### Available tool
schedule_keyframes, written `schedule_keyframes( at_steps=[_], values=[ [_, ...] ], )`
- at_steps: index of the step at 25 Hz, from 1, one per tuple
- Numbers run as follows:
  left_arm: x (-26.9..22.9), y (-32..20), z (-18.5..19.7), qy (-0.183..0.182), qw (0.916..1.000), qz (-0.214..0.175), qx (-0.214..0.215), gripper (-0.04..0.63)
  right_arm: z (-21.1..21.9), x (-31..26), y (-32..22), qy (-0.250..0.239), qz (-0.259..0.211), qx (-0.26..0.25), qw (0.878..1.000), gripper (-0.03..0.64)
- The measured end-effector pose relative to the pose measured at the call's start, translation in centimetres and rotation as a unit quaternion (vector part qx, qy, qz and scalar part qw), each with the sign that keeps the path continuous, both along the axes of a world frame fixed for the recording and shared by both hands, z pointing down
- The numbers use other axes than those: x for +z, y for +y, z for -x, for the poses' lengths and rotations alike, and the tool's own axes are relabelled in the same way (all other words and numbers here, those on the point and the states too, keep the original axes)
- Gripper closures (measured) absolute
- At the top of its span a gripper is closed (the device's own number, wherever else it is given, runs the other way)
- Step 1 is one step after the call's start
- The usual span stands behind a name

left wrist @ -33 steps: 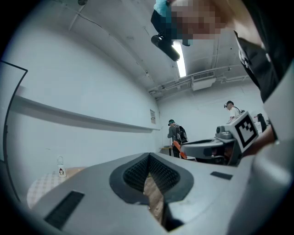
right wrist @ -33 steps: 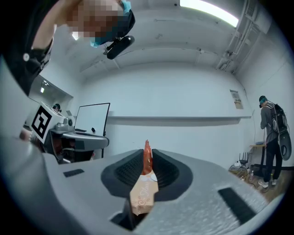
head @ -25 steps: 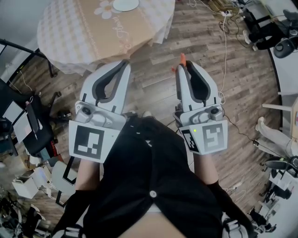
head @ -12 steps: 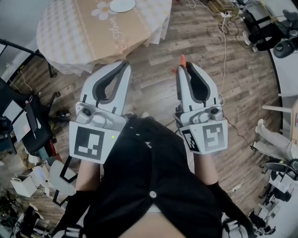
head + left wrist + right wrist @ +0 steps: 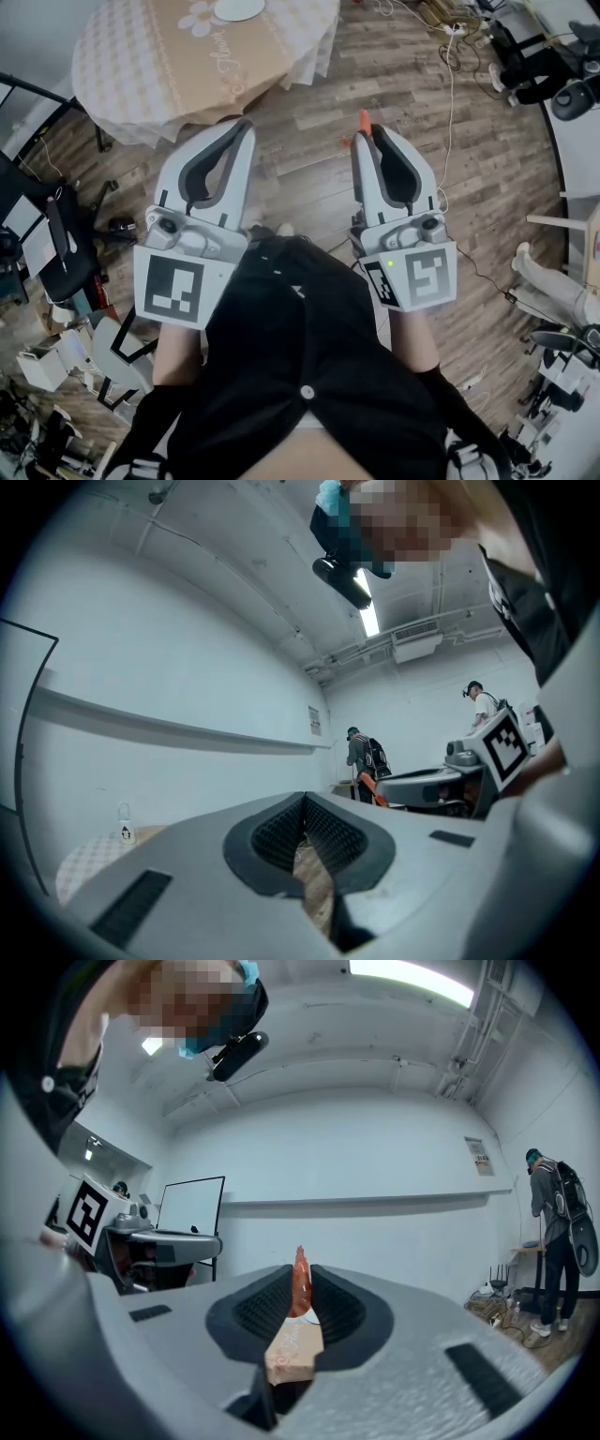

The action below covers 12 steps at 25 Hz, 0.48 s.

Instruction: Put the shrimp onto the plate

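An orange shrimp (image 5: pixel 364 118) sticks up from the tips of my right gripper (image 5: pixel 366 132), which is shut on it. In the right gripper view the shrimp (image 5: pixel 301 1290) stands pinched between the dark pads of the right gripper (image 5: pixel 300 1277). My left gripper (image 5: pixel 245 126) is held beside it at about the same height, over the wooden floor. In its own view the left gripper (image 5: pixel 305 799) is shut with nothing in it. The white plate (image 5: pixel 239 7) lies on a round table (image 5: pixel 131 75) with a checked cloth, far ahead at the top left.
Both grippers are held close to the person's dark-clothed body. Cables (image 5: pixel 452 75) run across the floor at the right, near office chairs (image 5: pixel 530 56). A dark stand and clutter (image 5: pixel 52 253) sit at the left. A person with a backpack (image 5: pixel 562 1232) stands far off.
The table and plate have slid slightly left and up in the head view. My left gripper has shifted a little left. The right gripper still holds the shrimp.
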<state>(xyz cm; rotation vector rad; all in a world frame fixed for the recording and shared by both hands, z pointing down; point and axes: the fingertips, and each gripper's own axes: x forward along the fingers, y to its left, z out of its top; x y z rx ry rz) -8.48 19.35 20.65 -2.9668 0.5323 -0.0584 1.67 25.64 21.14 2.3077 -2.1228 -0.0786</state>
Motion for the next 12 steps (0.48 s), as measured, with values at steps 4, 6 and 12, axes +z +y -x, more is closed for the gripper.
schedule_keyframes(
  at_steps=[4, 6, 12],
  values=[
    [-0.2, 0.4, -0.2, 0.007, 0.9999, -0.001, -0.008, 0.592, -0.5, 0.1, 1.2, -0.001, -0.001, 0.004, 1.000, 0.568],
    [-0.2, 0.6, -0.4, 0.006, 1.0000, -0.003, -0.007, 0.592, -0.8, 0.3, 1.5, -0.001, -0.001, 0.006, 1.000, 0.568],
    [0.1, 1.0, -1.0, -0.002, 1.0000, -0.005, -0.002, 0.592, -1.5, 0.5, 2.1, -0.004, -0.001, 0.012, 1.000, 0.568]
  ],
)
